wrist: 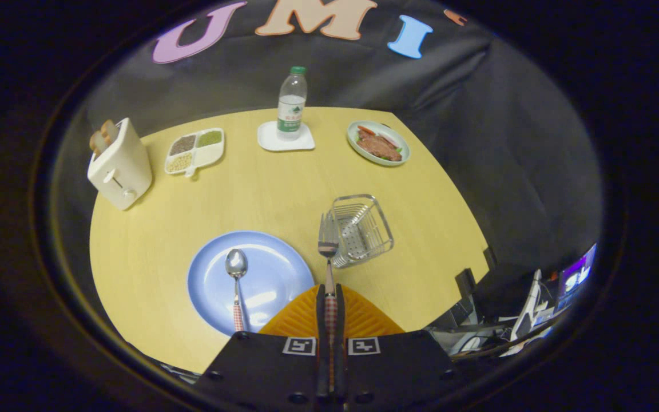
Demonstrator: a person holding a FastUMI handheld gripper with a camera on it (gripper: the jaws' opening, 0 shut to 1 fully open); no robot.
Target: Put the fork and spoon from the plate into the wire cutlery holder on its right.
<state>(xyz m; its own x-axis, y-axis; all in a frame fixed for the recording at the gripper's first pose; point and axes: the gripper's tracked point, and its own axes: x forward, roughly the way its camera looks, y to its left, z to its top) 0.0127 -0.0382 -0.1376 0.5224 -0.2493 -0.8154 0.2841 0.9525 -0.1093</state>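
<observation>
My gripper point(330, 297) is shut on the fork point(328, 243), both fingers pressing its checked handle. The fork points straight ahead, lifted above the table, its tines level with the near left rim of the wire cutlery holder point(362, 229). The holder stands upright on the wooden table, just right of the fork. The blue plate point(275, 280) lies left of the fingers. A spoon point(236, 274) with a checked handle rests on the plate, bowl pointing away from me.
Farther back on the round wooden table point(261, 189) stand a white toaster point(119, 166), a divided dish of grains point(195, 150), a water bottle point(292, 103) on a white coaster, and a plate of food point(378, 143). Cables and equipment lie beyond the table's right edge.
</observation>
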